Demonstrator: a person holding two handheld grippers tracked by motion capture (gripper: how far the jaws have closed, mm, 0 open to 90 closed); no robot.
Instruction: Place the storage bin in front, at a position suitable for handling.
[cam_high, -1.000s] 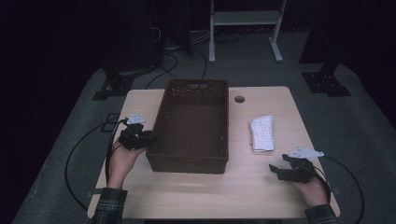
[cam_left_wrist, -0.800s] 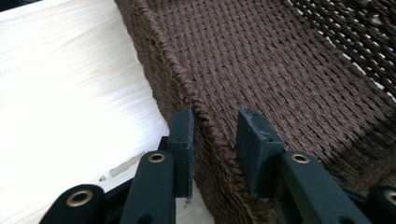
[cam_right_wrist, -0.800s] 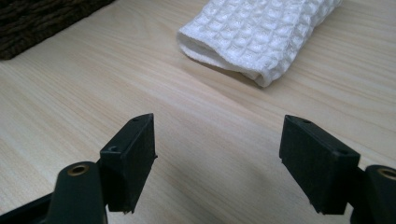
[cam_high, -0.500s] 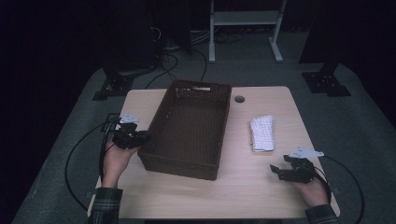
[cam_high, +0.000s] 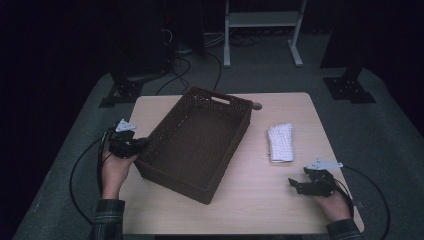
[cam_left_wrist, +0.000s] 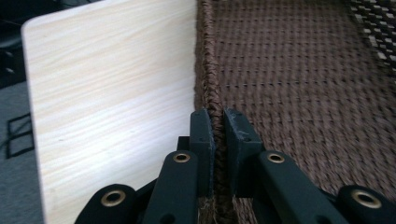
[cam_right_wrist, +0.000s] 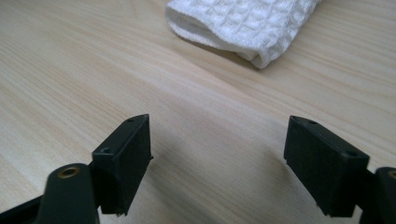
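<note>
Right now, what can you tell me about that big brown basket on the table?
The basket is a dark brown, rectangular, open-topped bin of woven-looking material, with a handle slot cut in its far end wall. It looks empty. It sits on the light wooden table, turned at an angle to the table's edges. The left gripper is clamped on its braided rim, one jaw outside and one inside the wall. A folded white cloth lies apart from it, to its right, and the right gripper is well clear of it.

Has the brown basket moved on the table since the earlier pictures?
Yes. The brown basket, gripped at its rim by the left gripper, has turned: its near end swung toward the white cloth, so it now lies askew to the table edges.
</note>
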